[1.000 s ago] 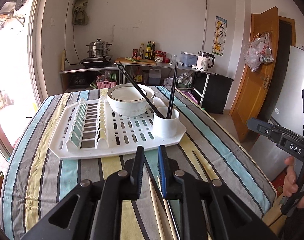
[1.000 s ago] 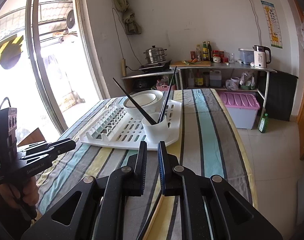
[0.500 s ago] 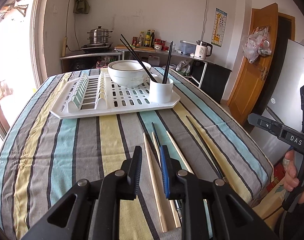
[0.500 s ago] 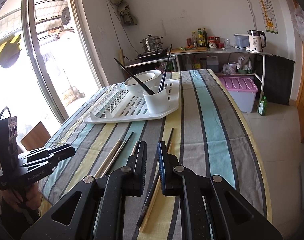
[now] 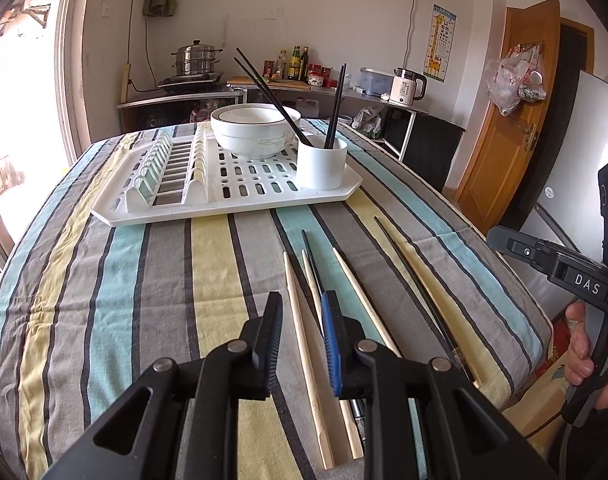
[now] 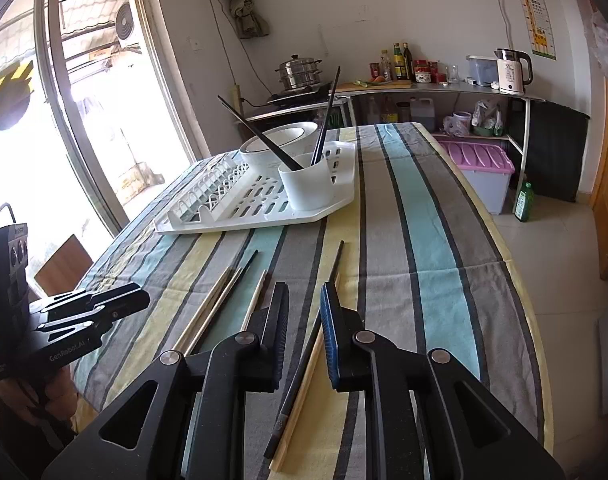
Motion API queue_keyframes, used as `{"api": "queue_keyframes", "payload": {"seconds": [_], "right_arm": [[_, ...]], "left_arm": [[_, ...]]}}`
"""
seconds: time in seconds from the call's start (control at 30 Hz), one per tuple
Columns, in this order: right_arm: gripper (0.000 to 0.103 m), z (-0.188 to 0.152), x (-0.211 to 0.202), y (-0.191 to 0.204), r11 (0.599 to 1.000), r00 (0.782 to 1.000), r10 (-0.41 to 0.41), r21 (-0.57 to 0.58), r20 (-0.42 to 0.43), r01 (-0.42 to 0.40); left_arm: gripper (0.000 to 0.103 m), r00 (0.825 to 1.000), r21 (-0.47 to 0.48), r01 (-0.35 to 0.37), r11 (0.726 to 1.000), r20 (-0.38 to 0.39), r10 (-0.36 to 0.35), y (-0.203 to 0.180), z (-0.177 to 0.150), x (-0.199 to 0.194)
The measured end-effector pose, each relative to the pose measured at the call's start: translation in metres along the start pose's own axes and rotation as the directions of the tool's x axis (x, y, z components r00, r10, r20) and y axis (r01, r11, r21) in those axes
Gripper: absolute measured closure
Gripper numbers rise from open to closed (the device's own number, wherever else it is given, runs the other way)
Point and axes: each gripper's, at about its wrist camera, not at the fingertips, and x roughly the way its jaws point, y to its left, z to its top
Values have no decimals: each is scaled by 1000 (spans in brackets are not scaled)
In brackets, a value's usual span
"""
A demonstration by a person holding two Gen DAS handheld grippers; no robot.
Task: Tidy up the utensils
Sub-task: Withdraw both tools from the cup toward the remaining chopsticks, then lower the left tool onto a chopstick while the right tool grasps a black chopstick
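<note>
on the striped table | white rack holds a cup with three dark chopsticks done | loose chopsticks left near us | our left gripper and right gripper both parted, empty

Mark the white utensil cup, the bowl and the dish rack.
white utensil cup [image 5: 321, 164]: left wrist view, front wall.
bowl [image 5: 251, 136]: left wrist view, outer side.
dish rack [image 6: 240, 216]: right wrist view, slotted floor near the front edge.
</note>
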Motion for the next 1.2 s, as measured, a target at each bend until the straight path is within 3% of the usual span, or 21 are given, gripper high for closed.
{"api": "queue_keyframes", "payload": {"seconds": [0.37,0.73,0.97,1.2], "right_arm": [[86,9,38,-2,999,996,-39,-20,-82,38],[86,25,88,-9,997,982,-72,-54,-177,63],[86,32,115,-14,996,971,-79,-63,-224,67],[86,31,131,-15,994,961,-92,-79,-263,74]], "left_arm": [[79,997,45,11,999,-76,-8,-9,29,42],[79,977,22,36,999,-211,-30,-8,57,104],[79,963,-21,57,998,-262,-60,-5,61,125],[79,955,12,23,1000,-297,-18,-12,57,133]]}}
